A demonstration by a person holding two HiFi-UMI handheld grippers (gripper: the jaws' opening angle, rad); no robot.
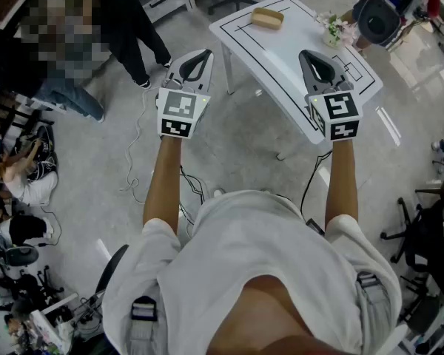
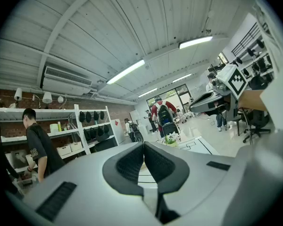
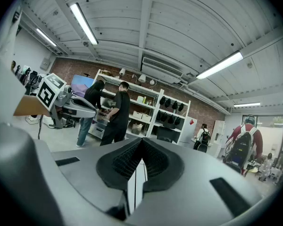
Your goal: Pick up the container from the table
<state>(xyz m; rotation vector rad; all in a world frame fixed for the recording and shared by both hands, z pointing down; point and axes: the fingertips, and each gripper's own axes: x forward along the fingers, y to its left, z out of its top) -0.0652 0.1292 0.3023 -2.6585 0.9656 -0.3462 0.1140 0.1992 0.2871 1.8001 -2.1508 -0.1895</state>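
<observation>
A tan oval container (image 1: 267,18) rests on the far end of the white table (image 1: 281,50). My left gripper (image 1: 203,52) hangs in the air left of the table's near corner, jaws shut with nothing between them. My right gripper (image 1: 311,56) hovers over the near part of the table, also shut and empty. Both are well short of the container. In the left gripper view the closed gripper (image 2: 144,145) points nearly level at the room, with a strip of the table (image 2: 198,145) beyond it. The right gripper view shows the closed gripper (image 3: 141,140) facing the shelves; no container appears there.
A small pot of white flowers (image 1: 333,29) stands at the table's right edge. A person with a backpack (image 1: 388,6) is beyond it, and another person (image 1: 81,35) stands on the floor at the left. Cables trail over the floor near the table legs. Shelving (image 3: 146,112) lines the far wall.
</observation>
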